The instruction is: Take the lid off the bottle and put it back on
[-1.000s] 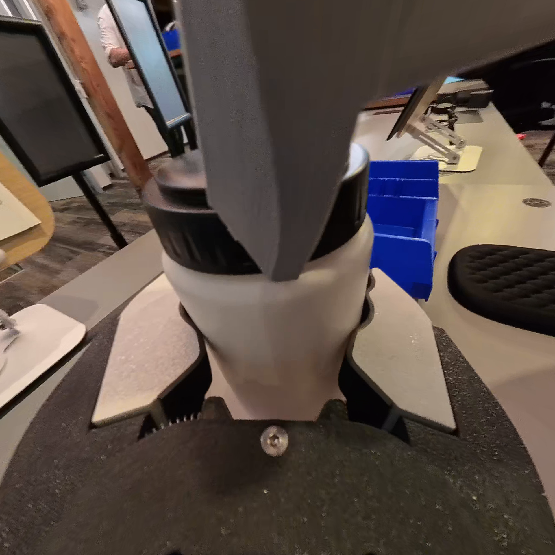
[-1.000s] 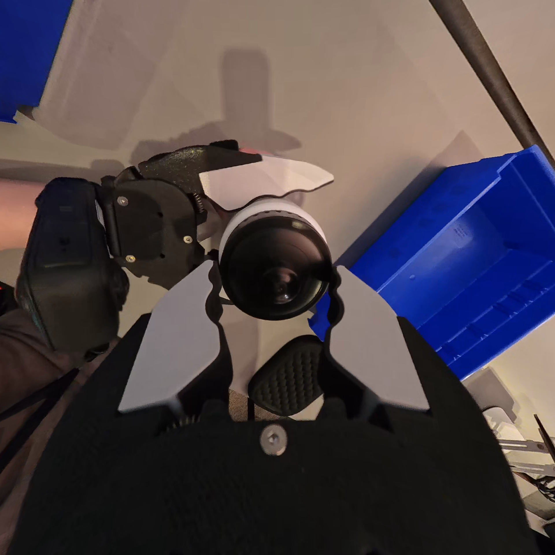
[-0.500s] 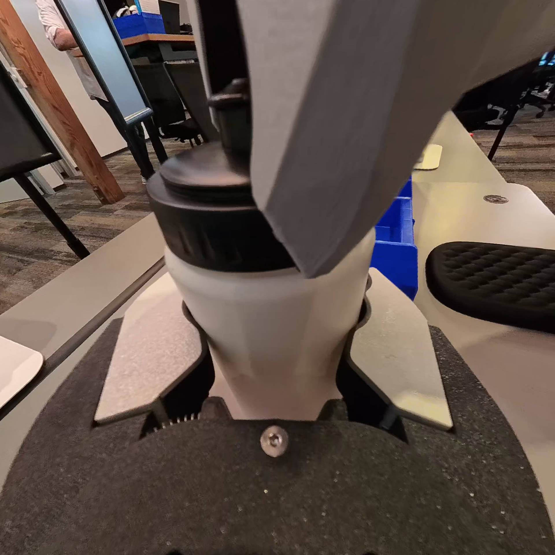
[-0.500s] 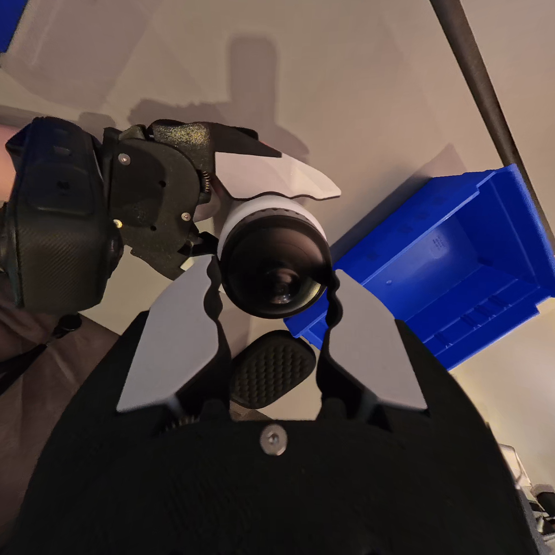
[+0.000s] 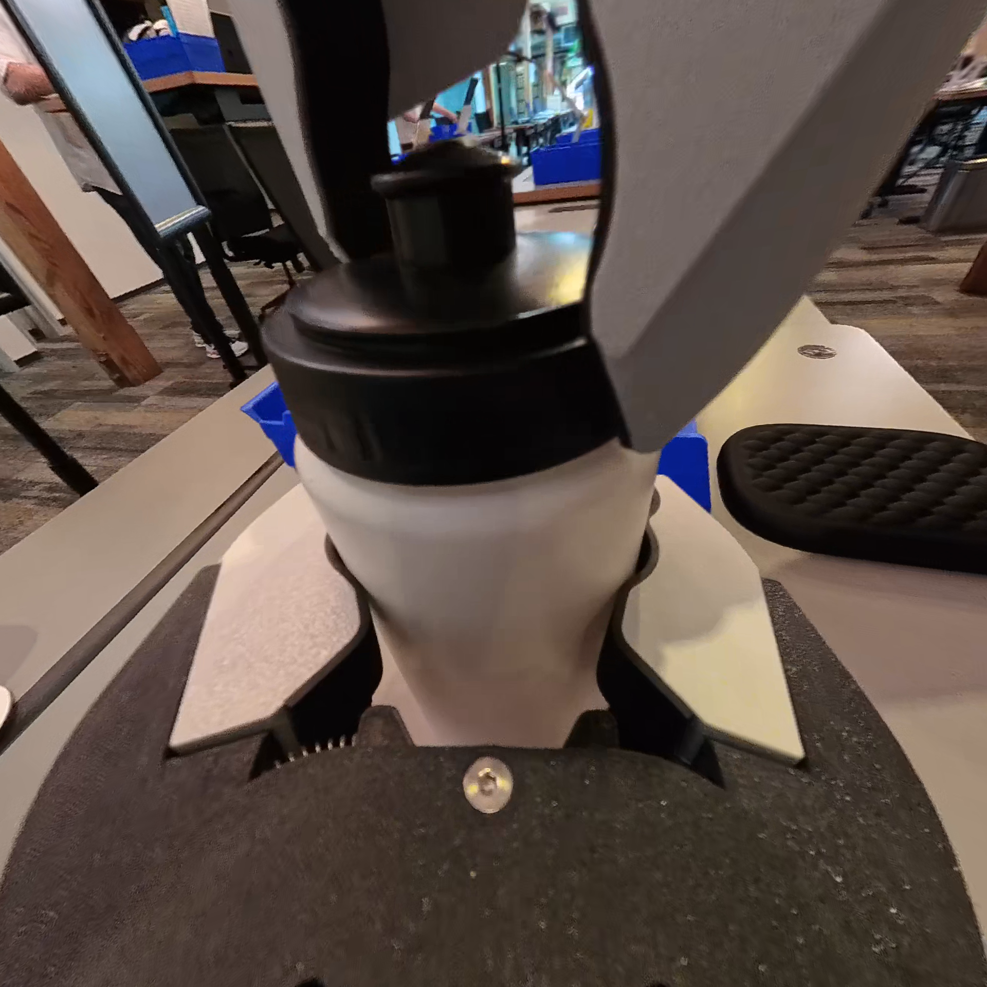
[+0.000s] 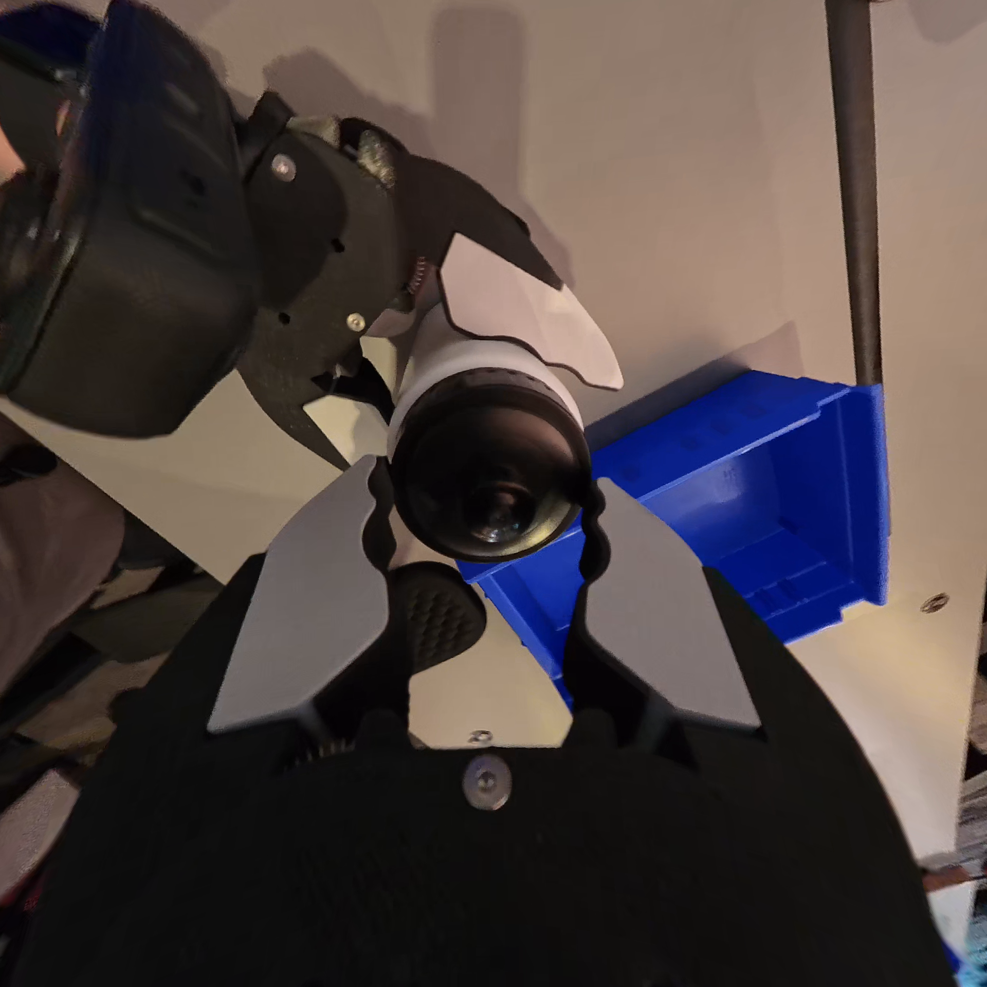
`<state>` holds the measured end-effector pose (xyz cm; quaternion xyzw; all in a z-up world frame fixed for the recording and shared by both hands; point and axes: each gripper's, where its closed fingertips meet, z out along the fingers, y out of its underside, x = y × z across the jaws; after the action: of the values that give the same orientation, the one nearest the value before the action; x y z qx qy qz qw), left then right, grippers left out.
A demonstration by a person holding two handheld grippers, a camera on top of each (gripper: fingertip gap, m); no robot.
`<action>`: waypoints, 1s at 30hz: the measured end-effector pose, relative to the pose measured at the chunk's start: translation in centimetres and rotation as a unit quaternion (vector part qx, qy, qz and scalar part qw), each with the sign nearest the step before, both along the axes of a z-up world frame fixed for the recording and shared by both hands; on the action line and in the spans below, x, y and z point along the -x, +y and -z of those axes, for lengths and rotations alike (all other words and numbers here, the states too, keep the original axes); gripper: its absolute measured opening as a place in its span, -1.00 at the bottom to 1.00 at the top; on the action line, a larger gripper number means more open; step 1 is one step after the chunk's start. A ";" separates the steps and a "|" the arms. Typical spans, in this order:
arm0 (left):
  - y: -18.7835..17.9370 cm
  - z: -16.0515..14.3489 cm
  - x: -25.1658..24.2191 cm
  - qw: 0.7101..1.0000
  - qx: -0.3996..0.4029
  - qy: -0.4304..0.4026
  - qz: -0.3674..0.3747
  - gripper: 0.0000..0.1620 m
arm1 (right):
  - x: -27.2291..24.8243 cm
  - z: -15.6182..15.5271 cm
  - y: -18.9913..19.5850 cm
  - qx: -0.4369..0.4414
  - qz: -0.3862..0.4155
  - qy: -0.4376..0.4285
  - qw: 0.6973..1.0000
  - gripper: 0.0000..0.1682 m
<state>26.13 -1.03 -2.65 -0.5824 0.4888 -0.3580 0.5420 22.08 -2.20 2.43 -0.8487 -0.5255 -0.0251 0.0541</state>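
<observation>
A white bottle [image 5: 480, 577] with a black ribbed lid [image 5: 443, 427] stands upright in my left gripper [image 5: 488, 534], whose fingers are shut on its body. My right gripper comes down from above; its grey fingers [image 5: 694, 213] sit at both sides of the lid. In the right wrist view I look down on the lid [image 6: 488, 470], held between the fingers of my right gripper [image 6: 486, 475]. The left gripper's finger [image 6: 523, 315] lies along the bottle [image 6: 459, 358] at the upper left. The lid sits on the bottle.
A blue bin [image 6: 774, 491] stands on the light table [image 6: 667, 187] just behind the bottle; it also shows in the left wrist view [image 5: 683, 464]. A black textured pad [image 5: 854, 491] lies to the right. A dark strip [image 6: 854, 187] crosses the table. Easels and desks stand beyond.
The two grippers have turned relative to each other around the bottle's axis. In the left view the right fingers moved from in front of the lid to its sides. The bin shifted behind the bottle.
</observation>
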 end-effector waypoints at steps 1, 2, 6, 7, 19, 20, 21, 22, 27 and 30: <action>-0.1 0.0 -0.1 1.000 0.001 -0.001 0.011 0.27 | 0.0 0.0 -0.1 0.001 -0.017 -0.003 1.000 -0.15; -0.3 0.0 -0.1 1.000 0.002 -0.001 0.023 0.27 | 0.0 0.0 -0.1 0.001 -0.037 -0.005 0.999 -0.15; -1.1 -0.1 -0.1 0.996 0.015 -0.007 0.082 0.26 | 0.0 0.0 -0.3 -0.008 -0.106 0.011 0.994 -0.15; -1.4 -0.3 -0.1 0.994 0.024 -0.014 0.101 0.24 | -0.1 0.0 -0.4 -0.009 -0.129 0.018 0.991 -0.15; -2.8 -3.3 3.7 0.995 0.019 -0.034 0.096 0.30 | 2.8 -0.4 -1.7 -0.028 -0.221 0.128 0.966 -0.14; -2.8 -3.3 4.0 0.996 0.007 -0.029 0.087 0.32 | 2.9 -0.4 -1.7 -0.029 -0.219 0.130 0.966 -0.15; -2.8 -3.0 4.2 0.997 -0.003 -0.018 0.078 0.34 | 3.1 -0.4 -1.7 -0.031 -0.217 0.135 0.966 -0.15; -2.8 -2.5 4.2 0.997 -0.007 -0.007 0.071 0.36 | 3.1 -0.5 -1.7 -0.031 -0.214 0.140 0.966 -0.15; -2.9 0.6 3.1 0.997 0.046 -0.007 0.065 0.41 | 3.4 -0.4 -2.3 -0.029 -0.205 0.166 0.964 -0.15; -3.3 1.7 2.6 0.998 0.034 -0.006 0.060 0.39 | 3.5 -0.5 -2.6 -0.027 -0.202 0.188 0.961 -0.15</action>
<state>23.52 -4.30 -4.36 -0.5677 0.5070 -0.4097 0.5028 18.55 -4.77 2.92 -0.7127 -0.6653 0.1320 0.1788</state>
